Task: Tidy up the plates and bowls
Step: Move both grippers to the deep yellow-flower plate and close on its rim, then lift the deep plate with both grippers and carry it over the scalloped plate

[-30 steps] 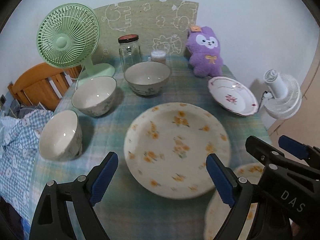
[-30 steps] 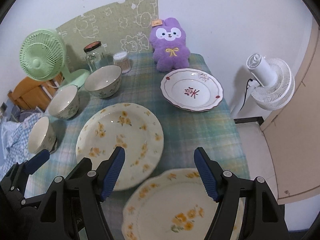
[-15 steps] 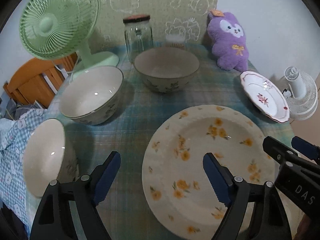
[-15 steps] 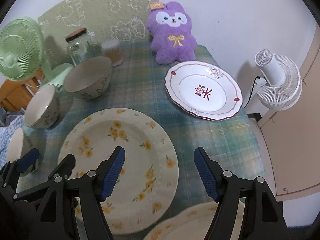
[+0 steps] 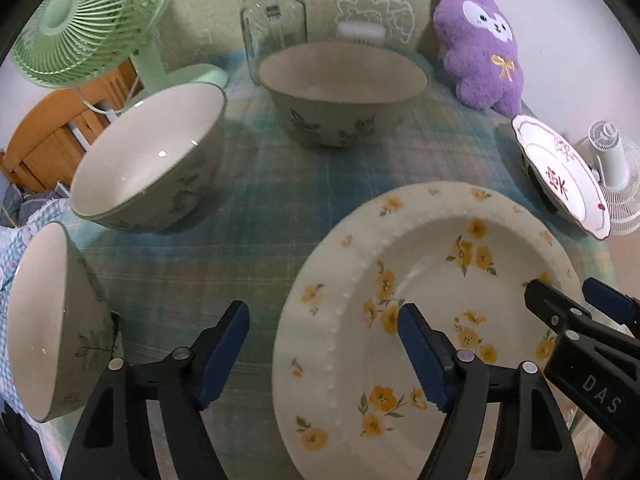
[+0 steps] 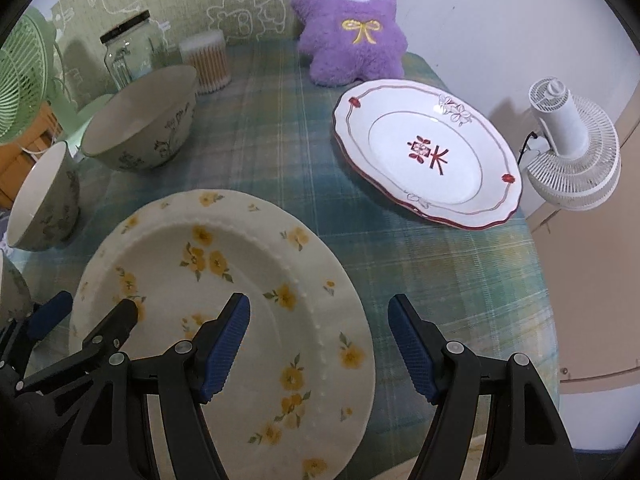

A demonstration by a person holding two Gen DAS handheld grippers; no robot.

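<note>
The yellow-flowered plate lies on the checked tablecloth, its left rim between the spread left gripper, whose jaws have just been closing, nothing pinched. The right gripper, spread, straddles its rim at 3 o'clock. Only the right view shows cotton swabs; both grippers point steeply down

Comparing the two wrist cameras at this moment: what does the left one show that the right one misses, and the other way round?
Only the left wrist view shows the green fan's base and all of the nearest bowl. Only the right wrist view shows the cotton swab tub clearly and the red-trimmed plate face-on. Both show the yellow-flowered plate, the purple plush toy, the glass jar, the white fan, and both open hand-held grippers: left, right.
</note>
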